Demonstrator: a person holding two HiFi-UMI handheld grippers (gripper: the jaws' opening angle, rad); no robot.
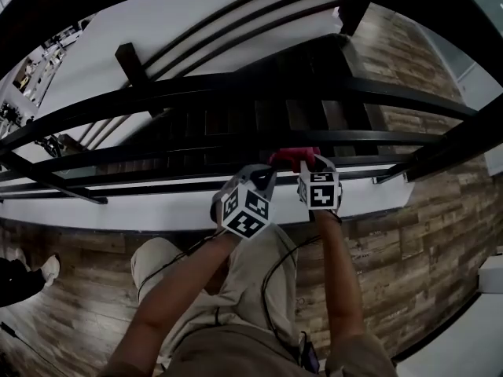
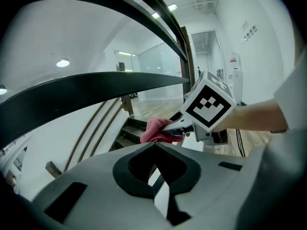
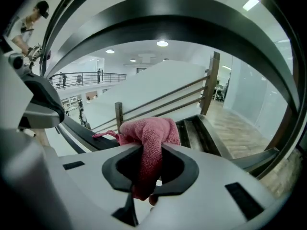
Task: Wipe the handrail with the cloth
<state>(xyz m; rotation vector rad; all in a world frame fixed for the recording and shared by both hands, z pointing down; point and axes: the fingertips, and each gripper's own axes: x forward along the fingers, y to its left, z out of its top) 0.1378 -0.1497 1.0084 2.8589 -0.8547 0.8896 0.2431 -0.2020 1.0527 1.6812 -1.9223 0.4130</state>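
Note:
A pink cloth [image 1: 293, 157] is bunched against a thin black rail [image 1: 157, 152] of the railing, below the thick top handrail [image 1: 236, 87]. My right gripper [image 1: 304, 166] is shut on the cloth [image 3: 149, 137], which drapes over the jaw tips and hangs down between them, its edge lying on the dark rail [image 3: 79, 132]. My left gripper [image 1: 259, 177] sits just left of the right one, close to the same rail. In the left gripper view its jaws [image 2: 155, 146] meet with nothing between them, and the cloth [image 2: 154, 130] shows beyond, held by the right gripper [image 2: 176, 128].
Dark stair treads [image 1: 236, 120] drop away behind the railing. A white ledge [image 1: 141, 209] runs under the rails, with wood flooring [image 1: 440, 234] on my side. Someone's shoe [image 1: 49, 269] shows at the far left. A black post [image 1: 131, 63] stands beyond.

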